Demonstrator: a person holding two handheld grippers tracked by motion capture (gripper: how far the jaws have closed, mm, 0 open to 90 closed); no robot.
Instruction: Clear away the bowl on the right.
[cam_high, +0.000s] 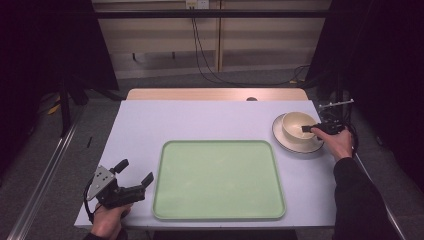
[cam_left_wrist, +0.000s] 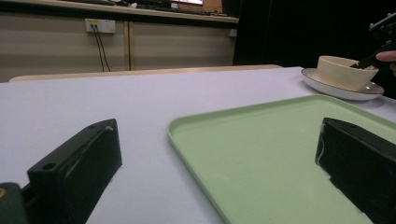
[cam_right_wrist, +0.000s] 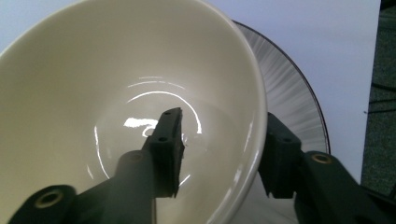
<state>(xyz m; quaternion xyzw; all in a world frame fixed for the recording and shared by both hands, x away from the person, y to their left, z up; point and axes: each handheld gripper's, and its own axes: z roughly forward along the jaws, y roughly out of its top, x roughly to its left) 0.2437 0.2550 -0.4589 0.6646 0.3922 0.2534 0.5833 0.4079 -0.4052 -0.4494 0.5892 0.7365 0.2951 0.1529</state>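
Note:
A cream bowl (cam_high: 296, 123) stands on a dark-rimmed plate (cam_high: 310, 146) at the table's right. My right gripper (cam_high: 307, 128) straddles the bowl's near rim. In the right gripper view one jaw is inside the bowl (cam_right_wrist: 93, 70) and the other outside, above the plate (cam_right_wrist: 289, 88). The right gripper (cam_right_wrist: 223, 119) is open, with a gap between the inner jaw and the wall. At the front left my left gripper (cam_high: 135, 171) rests open, empty, beside a pale green tray (cam_high: 218, 180). In the left gripper view the left gripper (cam_left_wrist: 217, 128) frames the tray's near corner (cam_left_wrist: 261, 154).
The tray lies empty in the middle of the lilac table top (cam_high: 200, 120). Past the table's far edge cables (cam_high: 205, 60) hang from a wall socket. Dark curtains stand on both sides.

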